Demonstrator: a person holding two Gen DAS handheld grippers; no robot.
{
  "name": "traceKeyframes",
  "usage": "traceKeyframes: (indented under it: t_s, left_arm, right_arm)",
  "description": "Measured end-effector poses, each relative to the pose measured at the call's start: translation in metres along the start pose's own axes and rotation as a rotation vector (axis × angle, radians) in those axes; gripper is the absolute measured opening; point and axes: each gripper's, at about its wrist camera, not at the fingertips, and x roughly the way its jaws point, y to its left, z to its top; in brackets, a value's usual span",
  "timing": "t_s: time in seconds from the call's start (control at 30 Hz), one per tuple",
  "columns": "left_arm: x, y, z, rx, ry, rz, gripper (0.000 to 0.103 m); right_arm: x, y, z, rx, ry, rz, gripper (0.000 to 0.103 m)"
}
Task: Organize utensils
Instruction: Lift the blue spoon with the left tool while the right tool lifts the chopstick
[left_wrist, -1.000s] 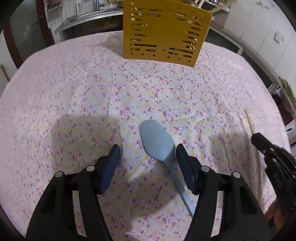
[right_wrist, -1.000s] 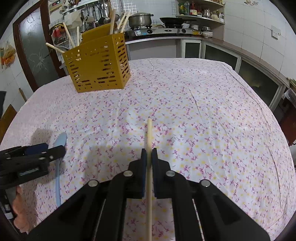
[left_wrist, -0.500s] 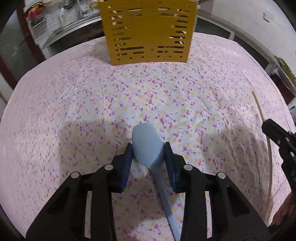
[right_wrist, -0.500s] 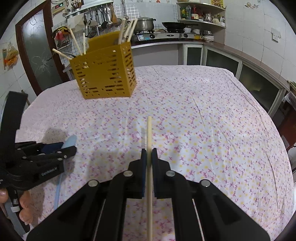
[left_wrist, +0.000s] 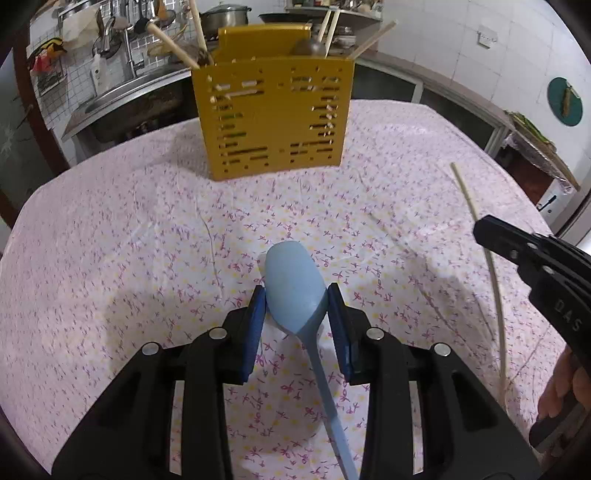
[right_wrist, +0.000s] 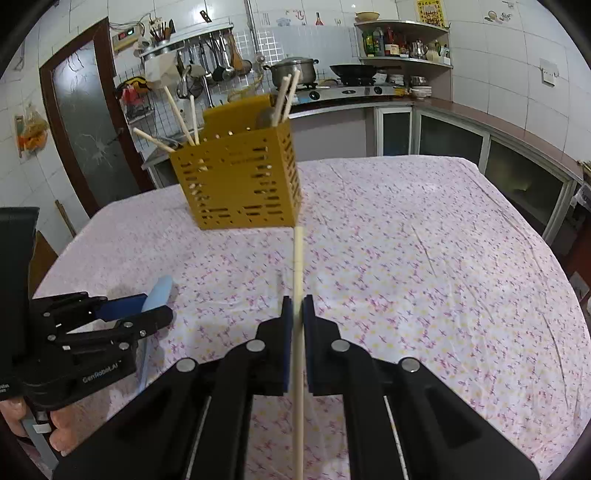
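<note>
- The left tongs (left_wrist: 295, 306) have just been closing, and their blue pads now clamp the bowl of the pale blue spoon (left_wrist: 295, 291); a second ago they stood wide apart around it as it lay on the flowered cloth.
- The spoon now looks lifted clear of the surface (left_wrist: 110, 258), handle trailing back under the tongs, so the pick-up seems done.
- The right tongs (right_wrist: 297, 310) stay clenched on a long wooden chopstick (right_wrist: 297, 258), which points towards the far edge.
- With both pieces in hand, the likely next step is to carry them to the holder.
- The yellow slotted holder (left_wrist: 273, 118) stands upright near the far edge of the surface, already holding several chopsticks and what looks like a dark ladle; which compartment each sits in cannot be told.
</note>
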Motion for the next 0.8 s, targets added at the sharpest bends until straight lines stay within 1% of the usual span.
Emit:
traceKeyframes:
  t_s: [0.07,0.1,0.13,0.17,0.2,0.37,0.47,0.5,0.67,0.8]
  left_arm:
    - [-0.005,0.004,0.002,0.001,-0.008,-0.02,0.033]
    - [-0.007,0.005,0.003,0.002,-0.013,-0.027,0.031]
    - [-0.01,0.007,0.003,0.006,-0.02,-0.026,0.016]
    - [-0.011,0.008,0.006,0.024,-0.029,0.001,0.004]
    - [-0.012,0.011,0.007,0.028,-0.038,-0.002,0.001]
    - [-0.008,0.024,0.013,0.014,-0.015,-0.026,0.001]
    - [-0.002,0.03,0.014,-0.003,0.038,-0.062,0.001]
    - [0.0,0.03,0.014,-0.005,0.043,-0.063,0.001]
    - [0.002,0.03,0.018,-0.004,0.028,-0.077,0.001]
    - [-0.012,0.031,0.024,0.0,-0.034,-0.075,0.001]
  right_arm:
    - [0.0,0.003,0.002,-0.002,-0.008,0.003,0.006]
    - [0.0,0.005,0.003,-0.005,-0.011,0.003,0.006]
    - [0.001,0.006,0.005,-0.006,-0.014,0.002,0.006]
    - [0.002,0.006,0.006,-0.005,-0.014,0.003,0.006]
    - [0.003,0.006,0.007,-0.002,-0.013,0.002,0.006]
    - [0.014,0.009,0.011,0.001,-0.002,0.003,0.006]
    - [0.019,0.011,0.012,-0.002,0.009,0.005,0.006]
    - [0.02,0.012,0.012,-0.004,0.009,0.003,0.006]
    - [0.018,0.012,0.013,-0.001,-0.002,-0.001,0.006]
    - [0.013,0.011,0.017,0.004,-0.024,0.002,0.006]
